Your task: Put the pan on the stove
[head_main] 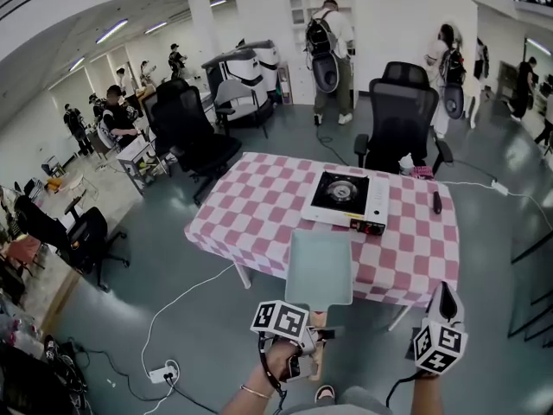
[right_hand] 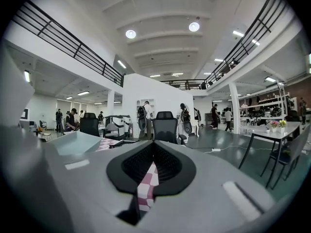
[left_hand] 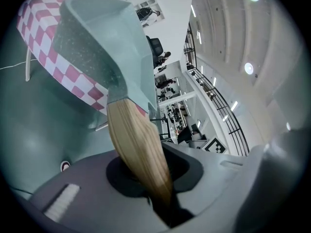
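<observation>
Pan (head_main: 320,269) is seen in the head view at the near edge of the table (head_main: 259,214), short of the stove (head_main: 346,199), with its wooden handle (head_main: 317,320) clamped in the left gripper (head_main: 309,346). It is judged best carried forward level, then lowered centred over the burner. The right gripper (head_main: 444,301) is held nearer than the stove and to its right, off the table. In the left gripper view the jaws are closed on the handle. In the right gripper view the jaws are nearly together, with nothing held.

Grey left gripper (head_main: 318,323), right gripper (head_main: 445,290); marker cubes (head_main: 280,320); bracelet (head_main: 251,391).
</observation>
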### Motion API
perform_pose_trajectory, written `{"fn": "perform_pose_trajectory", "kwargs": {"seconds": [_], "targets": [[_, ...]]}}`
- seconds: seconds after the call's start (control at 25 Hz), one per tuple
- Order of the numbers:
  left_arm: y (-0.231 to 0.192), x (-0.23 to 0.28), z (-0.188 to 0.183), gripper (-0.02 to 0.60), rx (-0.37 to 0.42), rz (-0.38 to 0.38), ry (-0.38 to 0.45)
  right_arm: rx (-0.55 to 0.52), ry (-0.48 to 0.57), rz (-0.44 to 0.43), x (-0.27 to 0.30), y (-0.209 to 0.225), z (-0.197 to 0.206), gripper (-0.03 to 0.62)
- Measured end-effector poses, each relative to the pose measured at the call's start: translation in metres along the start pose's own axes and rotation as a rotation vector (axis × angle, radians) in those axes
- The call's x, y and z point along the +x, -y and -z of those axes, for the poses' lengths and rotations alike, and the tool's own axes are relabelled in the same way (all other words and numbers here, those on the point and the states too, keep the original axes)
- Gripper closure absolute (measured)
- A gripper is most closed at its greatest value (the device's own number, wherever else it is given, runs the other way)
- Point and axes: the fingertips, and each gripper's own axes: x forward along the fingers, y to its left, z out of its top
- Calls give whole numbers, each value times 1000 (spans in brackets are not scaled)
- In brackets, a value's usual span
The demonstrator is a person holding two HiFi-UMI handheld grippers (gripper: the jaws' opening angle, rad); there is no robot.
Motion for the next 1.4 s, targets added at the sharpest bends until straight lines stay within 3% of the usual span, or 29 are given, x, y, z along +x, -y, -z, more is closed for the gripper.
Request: {"fn": "perform_pose_trajectory", "kwargs": {"seconds": [0.52,1.4], "targets": [[-17,14,-40,525,-37,-10,4,31,-25,-7,56,3,9,585],[-20,64,-222,526,-71,-50,121,72,-13,-115,275,9,-28,585]]}}
